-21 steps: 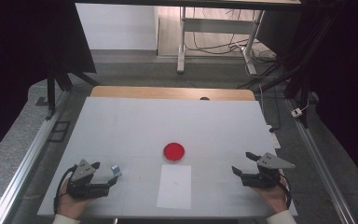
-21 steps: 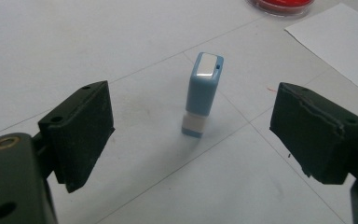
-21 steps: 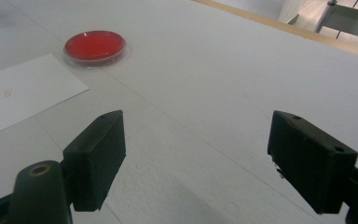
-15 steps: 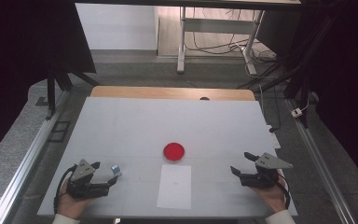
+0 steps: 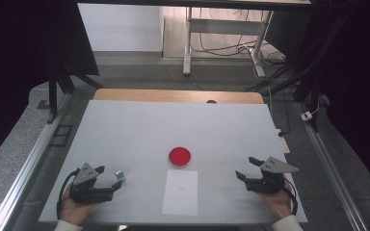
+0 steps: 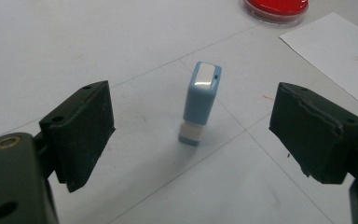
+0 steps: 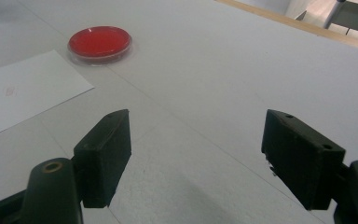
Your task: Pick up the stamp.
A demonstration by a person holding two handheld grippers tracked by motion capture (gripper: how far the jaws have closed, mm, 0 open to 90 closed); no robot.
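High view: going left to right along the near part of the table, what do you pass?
Left gripper → blue stamp → white paper sheet → right gripper. The red ink pad lies farther back, above the sheet.

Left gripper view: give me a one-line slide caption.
Open left gripper lined up on an upright blue stamp, jaws apart from it, red ink pad and paper sheet beyond.

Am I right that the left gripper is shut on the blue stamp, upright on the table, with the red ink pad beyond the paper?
Not quite: the left gripper is open. In the left gripper view its jaws stand wide on either side of the blue stamp, clear of it. The rest holds: the stamp stands upright on the table, and the red ink pad lies beyond the paper.
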